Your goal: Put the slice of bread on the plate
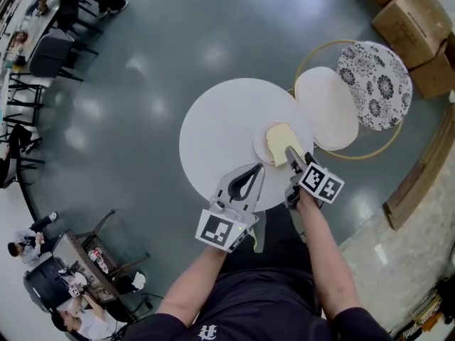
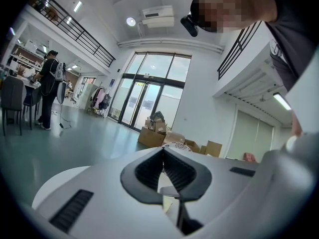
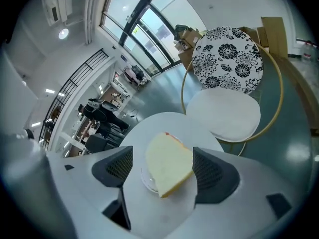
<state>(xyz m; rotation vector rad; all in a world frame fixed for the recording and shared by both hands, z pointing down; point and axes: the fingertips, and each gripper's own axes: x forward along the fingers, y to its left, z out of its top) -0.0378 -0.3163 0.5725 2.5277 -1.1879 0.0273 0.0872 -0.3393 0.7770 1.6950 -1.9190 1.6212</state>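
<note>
A grey-green floor (image 1: 142, 84) fills most of the head view, and a round white table (image 1: 213, 130) stands in the middle of it. Just beyond the table's right edge is a chair with a gold-coloured hoop frame, a round white seat (image 1: 325, 109) and a round black-and-white floral backrest (image 1: 375, 85). Cardboard boxes (image 1: 409, 16) sit on the floor past the chair, in the top right corner of that view.

The person's two forearms reach in from below. The left gripper (image 1: 257, 168) lies over the near edge of the table, pointing nearly level. In its own view the left gripper (image 2: 163, 149) has its jaw tips meeting, closed with nothing between them.

The right gripper (image 1: 298, 158) is tilted downward over the table's near right part. In its own view its claw (image 3: 163, 153) stands wide open, the two dark pads well apart and not pressing on anything.

A small white plate (image 1: 260, 146) sits right of the table's centre, toward the edge nearest the chair. The slice of bread (image 1: 279, 142) lies flat on it, pale yellow, covering most of the plate (image 3: 144, 179) and overhanging its rim on one side. From the right gripper view the bread (image 3: 168, 164) shows between the open jaws, clear of one pad and close by the other.
</note>
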